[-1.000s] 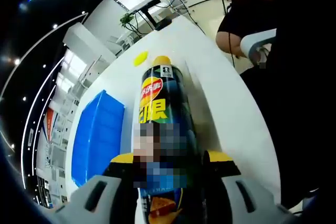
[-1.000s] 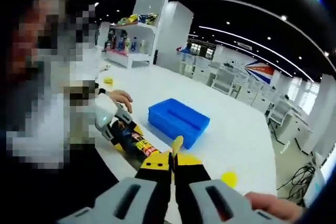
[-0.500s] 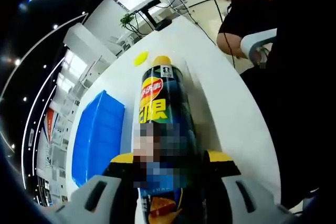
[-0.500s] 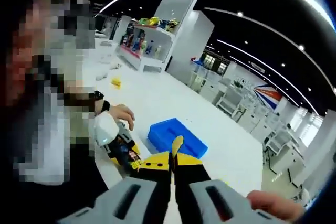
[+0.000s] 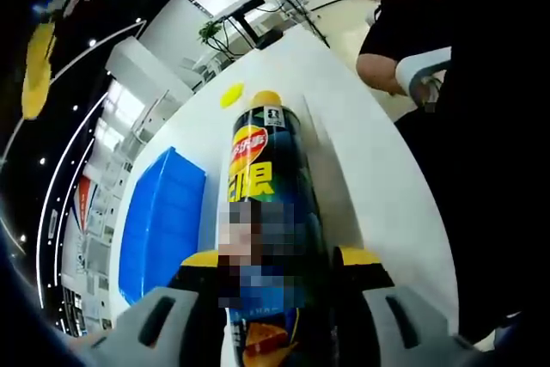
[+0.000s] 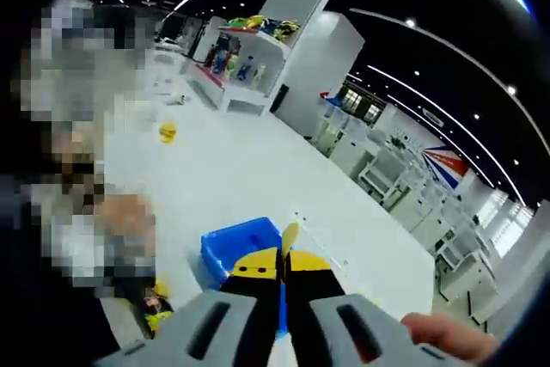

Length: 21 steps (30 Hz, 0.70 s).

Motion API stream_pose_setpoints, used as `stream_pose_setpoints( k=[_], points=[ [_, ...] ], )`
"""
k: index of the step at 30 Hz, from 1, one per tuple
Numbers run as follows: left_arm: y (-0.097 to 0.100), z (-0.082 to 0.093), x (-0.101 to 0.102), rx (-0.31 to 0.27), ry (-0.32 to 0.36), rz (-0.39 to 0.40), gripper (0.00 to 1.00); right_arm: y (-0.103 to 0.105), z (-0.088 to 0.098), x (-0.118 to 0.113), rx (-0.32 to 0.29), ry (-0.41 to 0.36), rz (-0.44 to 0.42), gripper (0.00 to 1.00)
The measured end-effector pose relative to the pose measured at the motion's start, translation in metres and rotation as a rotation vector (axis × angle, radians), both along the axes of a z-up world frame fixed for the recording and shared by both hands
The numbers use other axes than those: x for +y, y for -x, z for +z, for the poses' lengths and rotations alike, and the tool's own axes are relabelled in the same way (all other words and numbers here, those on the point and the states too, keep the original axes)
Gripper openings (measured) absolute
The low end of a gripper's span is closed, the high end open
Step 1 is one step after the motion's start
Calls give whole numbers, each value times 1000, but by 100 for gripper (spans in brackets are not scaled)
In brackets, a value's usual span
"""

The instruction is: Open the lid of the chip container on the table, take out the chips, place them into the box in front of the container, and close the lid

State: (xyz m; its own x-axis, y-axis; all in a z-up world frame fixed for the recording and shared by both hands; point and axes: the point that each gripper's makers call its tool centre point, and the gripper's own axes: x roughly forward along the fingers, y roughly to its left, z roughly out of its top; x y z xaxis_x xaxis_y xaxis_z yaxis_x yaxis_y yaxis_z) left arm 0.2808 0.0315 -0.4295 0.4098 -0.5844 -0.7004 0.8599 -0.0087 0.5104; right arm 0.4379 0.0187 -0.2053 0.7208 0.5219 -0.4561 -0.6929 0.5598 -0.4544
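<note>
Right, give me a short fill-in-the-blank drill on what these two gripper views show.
1. The left gripper is shut on the chip ____.
2. The box beside the container is coloured ____.
3. The right gripper pinches a thin yellow ____ between its shut jaws.
4. The loose round lid on the white table beyond the container is coloured ____.

Missing words: container; blue; chip; yellow

one chip container (image 5: 262, 204) | one blue box (image 5: 161, 221) | one yellow lid (image 5: 230, 94) | one chip (image 6: 290, 237)
</note>
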Motion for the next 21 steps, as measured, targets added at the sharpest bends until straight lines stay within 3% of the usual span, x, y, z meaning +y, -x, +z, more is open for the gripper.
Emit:
stream_pose_setpoints(
  k=[4,6,11,13,17,21],
  points=[
    [0,0,0,-1,-3,1,49,-33,-57,13,131,-2,-37,1],
    [0,0,0,1,-4,2,49,-49,-87,16,169,14,-65,1],
    [0,0,0,2,-6,6,49,-77,-146,12,190,128,-116,1],
    [0,0,0,3,-10,9,49,-85,-166,12,220,128,-146,1],
    [0,0,0,4,-7,8,49,-94,-195,9,251,168,-175,1],
    [1,0,0,1,1,7,49,-96,-204,5,280,166,-188,1]
  ],
)
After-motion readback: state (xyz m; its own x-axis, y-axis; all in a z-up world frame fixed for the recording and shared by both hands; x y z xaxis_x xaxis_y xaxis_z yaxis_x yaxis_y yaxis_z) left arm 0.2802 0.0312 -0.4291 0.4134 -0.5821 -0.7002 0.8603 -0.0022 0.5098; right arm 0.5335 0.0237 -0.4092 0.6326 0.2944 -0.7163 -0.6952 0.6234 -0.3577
